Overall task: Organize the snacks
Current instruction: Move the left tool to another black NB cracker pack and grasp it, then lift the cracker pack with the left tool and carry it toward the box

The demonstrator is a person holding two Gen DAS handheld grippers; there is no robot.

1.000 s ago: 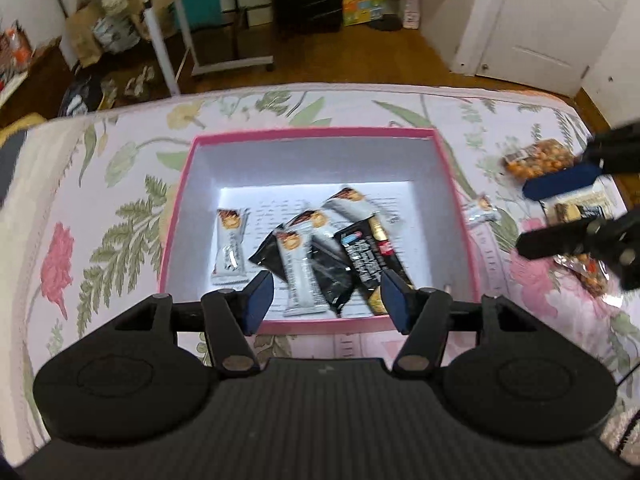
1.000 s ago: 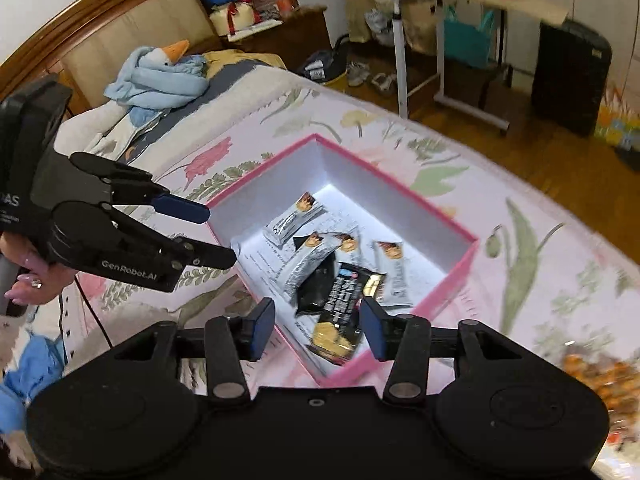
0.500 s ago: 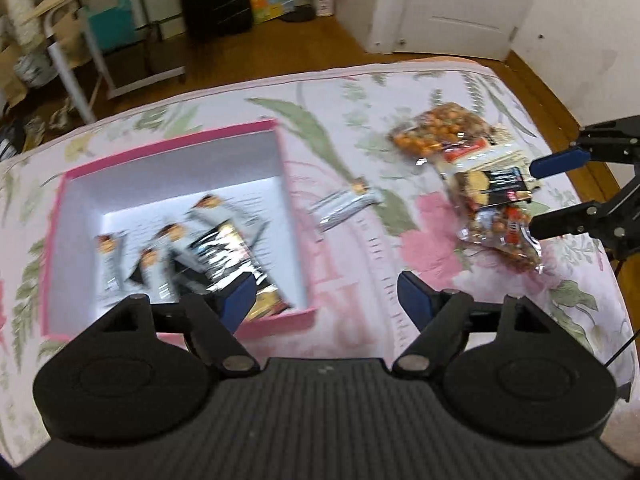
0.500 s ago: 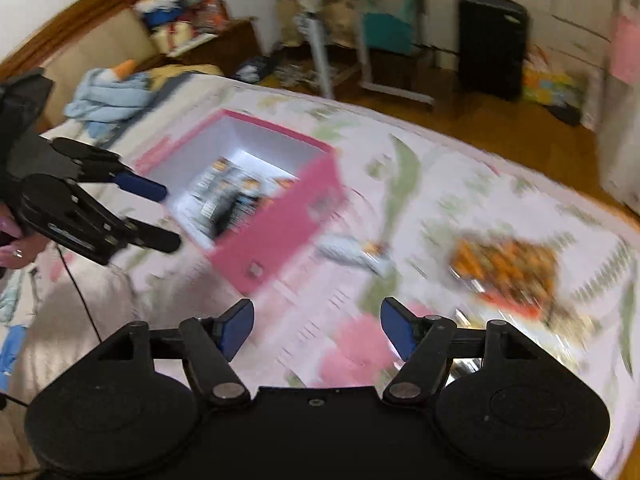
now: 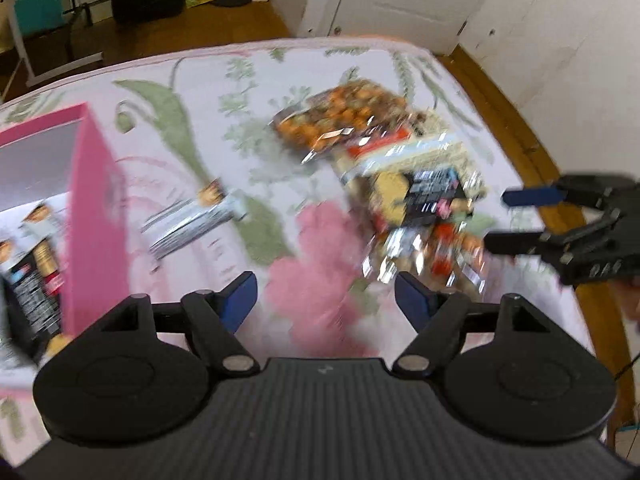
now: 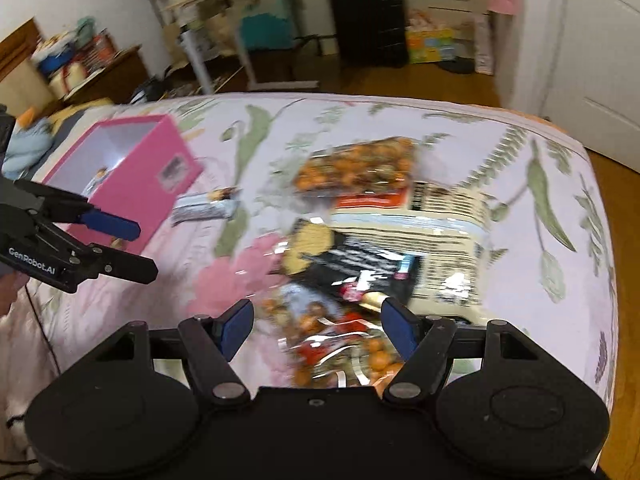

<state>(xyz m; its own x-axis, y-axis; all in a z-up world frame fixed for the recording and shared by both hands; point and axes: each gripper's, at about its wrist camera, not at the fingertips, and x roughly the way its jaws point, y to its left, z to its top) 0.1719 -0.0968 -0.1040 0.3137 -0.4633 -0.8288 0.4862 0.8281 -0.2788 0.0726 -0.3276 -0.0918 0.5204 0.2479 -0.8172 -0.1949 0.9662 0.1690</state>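
A pink cardboard box [image 6: 132, 168] is set on the left part of a floral-printed bedspread [image 6: 552, 200], and several wrapped snack bars [image 5: 36, 264] are contained in it. A silver-wrapped snack bar [image 6: 208, 206] is laid on the bedspread just to the right of the box, between it and a heap of snack packets further right. In that heap, a clear bag of orange nuts [image 6: 360, 168] is placed at the far side, a black foil packet [image 6: 360, 264] in the middle over a cream striped packet [image 6: 448, 220], and a second clear nut bag [image 6: 340, 352] nearest, under the right gripper.
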